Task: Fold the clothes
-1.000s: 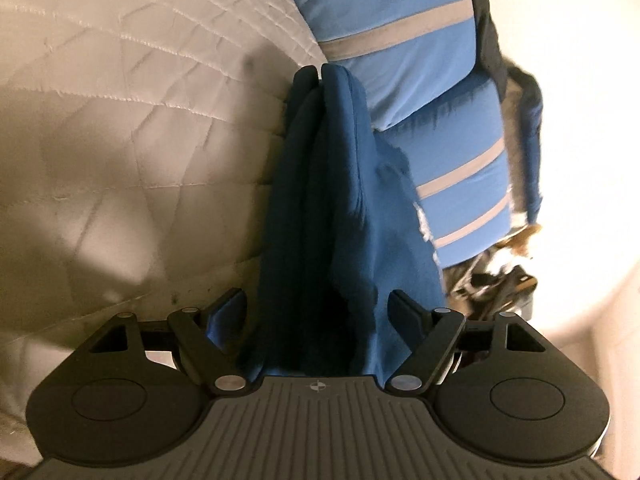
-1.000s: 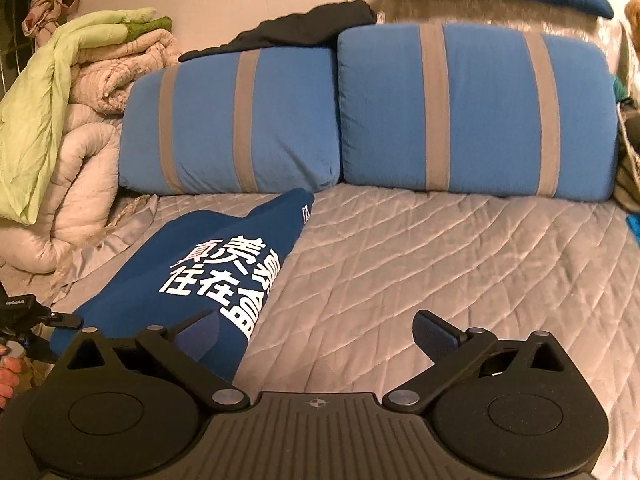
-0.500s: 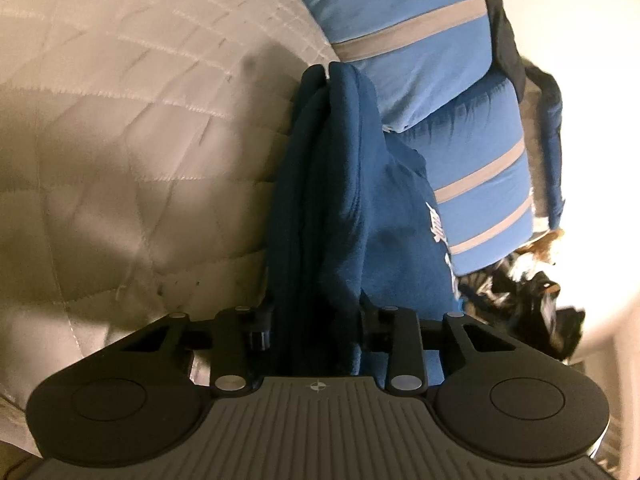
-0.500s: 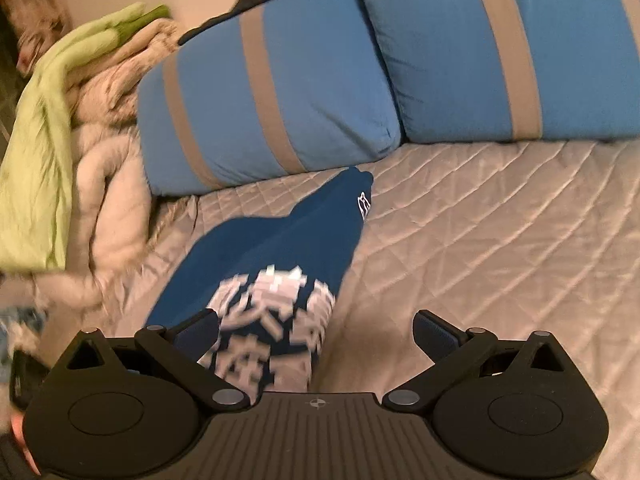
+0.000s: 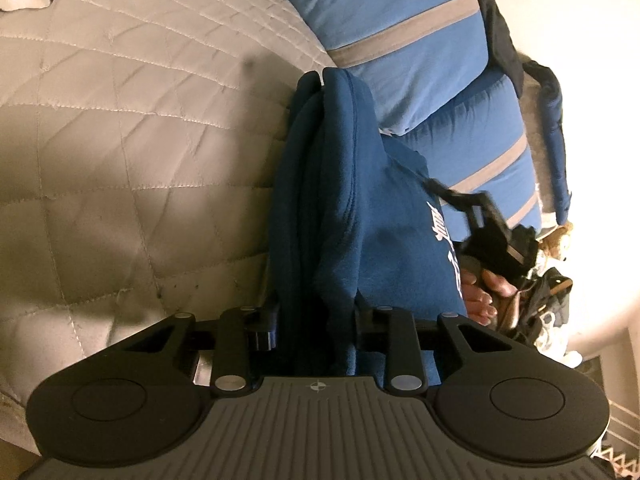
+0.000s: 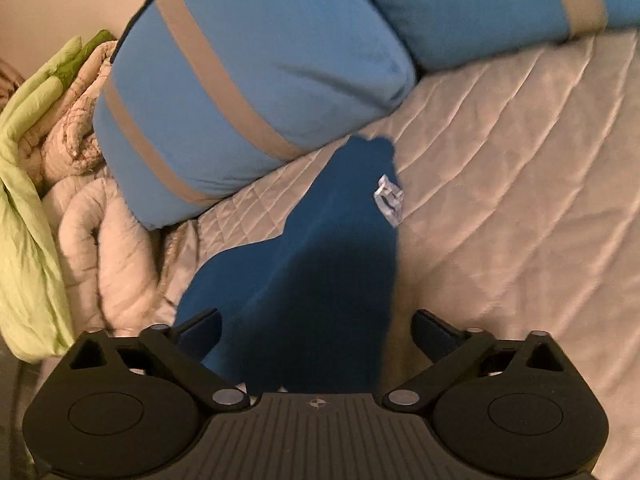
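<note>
A dark blue shirt (image 5: 340,184) with white print lies folded lengthwise on the quilted bed. My left gripper (image 5: 316,320) is shut on the bunched near edge of the blue shirt, the fabric pinched between its fingers. In the left wrist view the right gripper (image 5: 492,236) shows as a black shape over the shirt's right side, with a hand beneath it. In the right wrist view the blue shirt (image 6: 320,264) runs from between the fingers toward the pillows, a white label near its far end. My right gripper (image 6: 316,332) is open, its fingers straddling the shirt's near end.
Two blue pillows with grey stripes (image 6: 248,64) lean at the head of the grey quilted bed (image 6: 520,184). A pile of pale and green bedding (image 6: 36,184) sits at the left. Dark clothing (image 5: 500,36) lies behind the pillows.
My left gripper went from open to shut on the shirt's edge. My right gripper swung left and down over the shirt and stayed open.
</note>
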`<state>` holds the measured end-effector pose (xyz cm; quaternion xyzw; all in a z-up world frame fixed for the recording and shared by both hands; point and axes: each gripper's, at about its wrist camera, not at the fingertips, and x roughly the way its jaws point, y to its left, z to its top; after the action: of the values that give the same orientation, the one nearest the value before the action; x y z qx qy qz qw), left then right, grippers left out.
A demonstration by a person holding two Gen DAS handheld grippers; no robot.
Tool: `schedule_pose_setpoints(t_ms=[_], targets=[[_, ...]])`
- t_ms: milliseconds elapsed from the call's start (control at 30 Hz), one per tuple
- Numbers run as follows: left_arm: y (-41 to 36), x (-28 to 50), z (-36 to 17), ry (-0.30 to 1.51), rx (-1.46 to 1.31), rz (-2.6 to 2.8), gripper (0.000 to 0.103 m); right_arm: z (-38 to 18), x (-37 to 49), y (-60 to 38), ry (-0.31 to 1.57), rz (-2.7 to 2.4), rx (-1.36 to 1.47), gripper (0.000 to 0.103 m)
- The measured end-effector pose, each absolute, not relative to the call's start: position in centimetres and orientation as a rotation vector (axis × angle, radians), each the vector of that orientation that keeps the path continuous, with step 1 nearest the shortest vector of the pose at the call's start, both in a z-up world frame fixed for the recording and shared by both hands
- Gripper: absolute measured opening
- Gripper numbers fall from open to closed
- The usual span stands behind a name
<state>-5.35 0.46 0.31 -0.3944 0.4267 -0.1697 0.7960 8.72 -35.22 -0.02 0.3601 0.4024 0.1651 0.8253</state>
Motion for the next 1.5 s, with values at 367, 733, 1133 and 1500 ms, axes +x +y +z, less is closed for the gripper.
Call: schedule_pose_setpoints(t_ms=[367,733,1133,1500], targets=[[-0.9,-7.6,6.7,0.814,-0.797,-0.448,0.022,6.1,6.0,-35.1,0.843,0.423,0.717,0.023],[-3.7,-9.5,7.3,0.878,-0.684,-0.482,0.022,9.4,2.2,-36.3,0.877,0.413,0.668,0.023],[-2.9,-7.6,12.4,0.674,-0.405,-0.283,0.058,17.5,10.8,-29.8,0.561,0.495,0.421,0.098],[-3.8,-7.1,14.6,0.533,-0.161,-0.088,0.074,13.8,4.9,-28.9,0.600,0.314,0.120,0.103]])
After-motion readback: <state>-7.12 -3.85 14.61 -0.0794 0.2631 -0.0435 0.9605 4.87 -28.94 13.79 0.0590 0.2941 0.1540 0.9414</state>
